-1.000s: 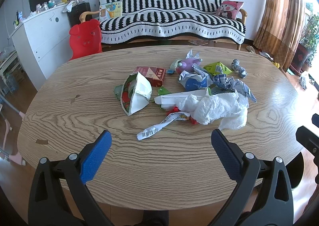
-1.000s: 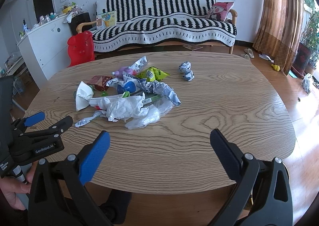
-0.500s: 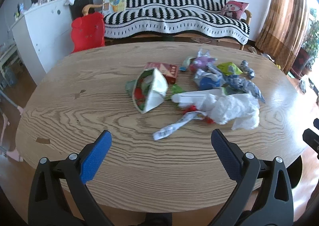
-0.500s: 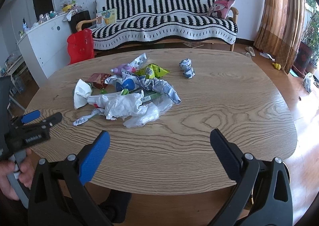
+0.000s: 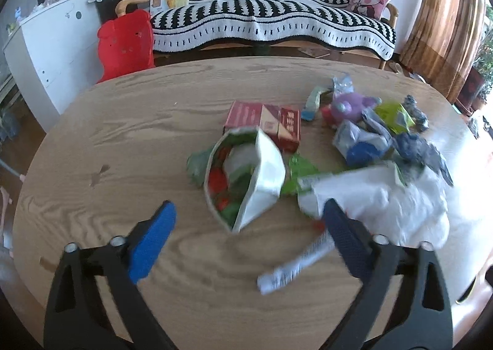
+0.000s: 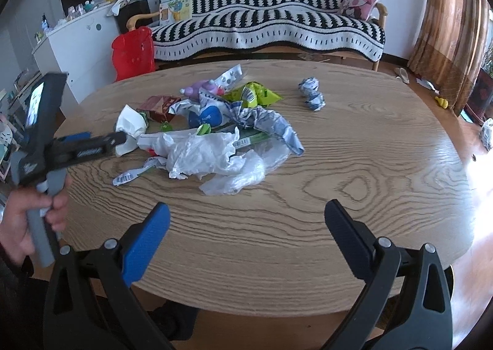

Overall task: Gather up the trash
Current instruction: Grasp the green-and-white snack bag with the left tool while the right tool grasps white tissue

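A heap of trash lies on the oval wooden table [image 5: 123, 134]. It holds an open white-and-green pouch [image 5: 262, 171], a red carton [image 5: 265, 125], a crumpled white plastic bag [image 5: 385, 199], a barcode strip [image 5: 295, 266] and several wrappers. My left gripper [image 5: 249, 205] is just short of the pouch. The pouch's near corner lies between the closing jaws, and the pads are clear of it. The right wrist view shows that left gripper [image 6: 101, 140] from the side, held by a hand [image 6: 27, 217]. My right gripper [image 6: 246, 205] stands open over bare wood near the front edge.
Two crumpled paper balls [image 6: 311, 94] lie apart from the heap, to the right. Behind the table stand a striped sofa [image 5: 271, 17], a red plastic chair [image 5: 126, 41] and a white cabinet [image 5: 52, 41]. A brown curtain [image 5: 446, 26] hangs at the right.
My left gripper has moved forward and down over the table towards the pouch, and its jaws have narrowed a little. The right gripper has crept slightly forward.
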The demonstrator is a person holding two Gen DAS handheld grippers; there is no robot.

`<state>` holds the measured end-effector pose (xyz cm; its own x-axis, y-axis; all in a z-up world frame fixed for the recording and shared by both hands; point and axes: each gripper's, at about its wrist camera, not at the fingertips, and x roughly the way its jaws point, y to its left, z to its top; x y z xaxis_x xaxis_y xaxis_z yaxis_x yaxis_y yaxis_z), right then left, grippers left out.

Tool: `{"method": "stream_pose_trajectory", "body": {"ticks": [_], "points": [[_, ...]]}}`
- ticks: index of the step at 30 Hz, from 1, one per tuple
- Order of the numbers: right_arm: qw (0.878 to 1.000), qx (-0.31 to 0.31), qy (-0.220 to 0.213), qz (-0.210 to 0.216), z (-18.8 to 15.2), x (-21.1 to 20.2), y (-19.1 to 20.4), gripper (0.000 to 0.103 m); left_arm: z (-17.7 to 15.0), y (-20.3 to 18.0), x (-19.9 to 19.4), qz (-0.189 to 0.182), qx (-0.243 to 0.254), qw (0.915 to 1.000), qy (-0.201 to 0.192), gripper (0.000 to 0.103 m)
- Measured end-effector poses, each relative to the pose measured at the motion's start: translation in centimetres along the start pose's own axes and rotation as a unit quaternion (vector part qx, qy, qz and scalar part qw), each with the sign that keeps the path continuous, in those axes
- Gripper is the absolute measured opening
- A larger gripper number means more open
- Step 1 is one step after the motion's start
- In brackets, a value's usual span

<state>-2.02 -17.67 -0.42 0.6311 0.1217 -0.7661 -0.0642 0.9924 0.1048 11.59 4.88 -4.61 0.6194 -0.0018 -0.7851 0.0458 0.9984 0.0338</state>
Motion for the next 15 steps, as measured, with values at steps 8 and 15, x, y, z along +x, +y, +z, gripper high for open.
{"method": "stream_pose_trajectory", "body": {"ticks": [8,15], "points": [[1.0,-0.003,0.01,0.014,2.4,4.3,1.0,0.097,1.6,-0.6,2.3,0.005,0.006,1.0,0.006,0.041],[1.0,-0.014,0.019,0.016,4.4,8.1,2.3,0.094,1.5,0.0,-1.0,0.002,-0.011,0.9998,-0.016,0.039]]}}
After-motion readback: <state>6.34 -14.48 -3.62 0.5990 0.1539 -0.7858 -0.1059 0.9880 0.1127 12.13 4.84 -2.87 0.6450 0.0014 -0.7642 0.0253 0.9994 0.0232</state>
